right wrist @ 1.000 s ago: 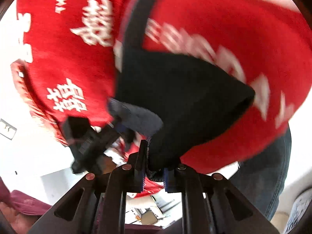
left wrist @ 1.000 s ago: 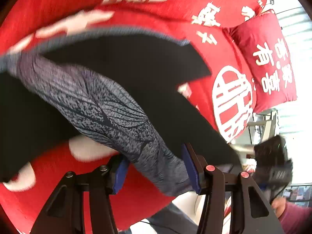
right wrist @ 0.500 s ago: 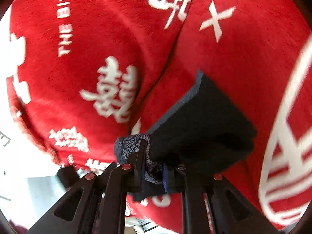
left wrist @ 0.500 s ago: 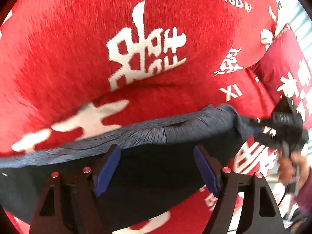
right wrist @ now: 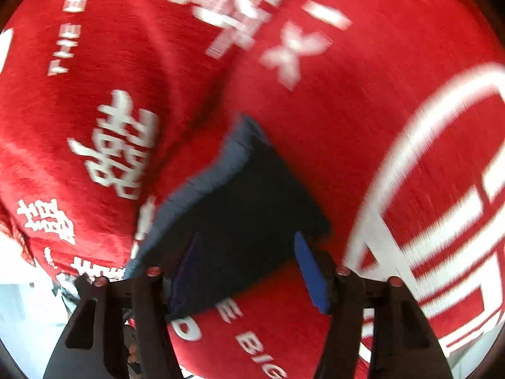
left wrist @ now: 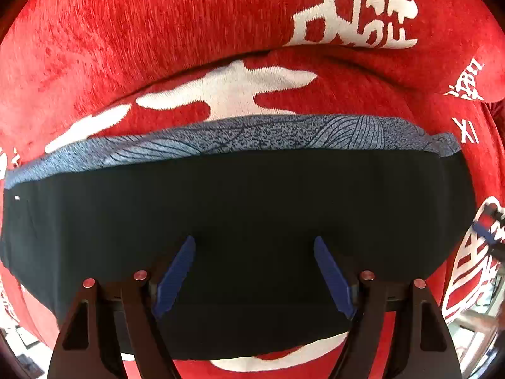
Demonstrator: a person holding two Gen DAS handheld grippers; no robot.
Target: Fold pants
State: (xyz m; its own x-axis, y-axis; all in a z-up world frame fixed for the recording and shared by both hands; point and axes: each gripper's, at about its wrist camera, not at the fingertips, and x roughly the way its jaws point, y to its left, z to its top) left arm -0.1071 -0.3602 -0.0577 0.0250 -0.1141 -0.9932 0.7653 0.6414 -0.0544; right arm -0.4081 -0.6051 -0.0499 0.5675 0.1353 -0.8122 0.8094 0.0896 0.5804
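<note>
The pants (left wrist: 246, 208) lie folded on the red sofa seat, a dark navy slab with a grey-blue patterned band (left wrist: 240, 135) along the far edge. My left gripper (left wrist: 254, 252) is open just above the near part of the pants, holding nothing. In the right wrist view the pants (right wrist: 240, 202) show as a dark folded block with the blue-grey edge on the left. My right gripper (right wrist: 246, 252) is open, its blue pads (right wrist: 311, 274) spread beside the near end of the pants.
The red sofa cover (left wrist: 157, 38) with white characters fills both views, with the backrest crease (left wrist: 284, 53) just beyond the pants. A red cushion (left wrist: 473, 72) sits at the far right. The seat's front edge and floor (right wrist: 19, 300) show at lower left.
The pants came down from hanging in the air to lying flat on the seat. My right gripper, shut on the pants earlier, has opened and let go. My left gripper stays open.
</note>
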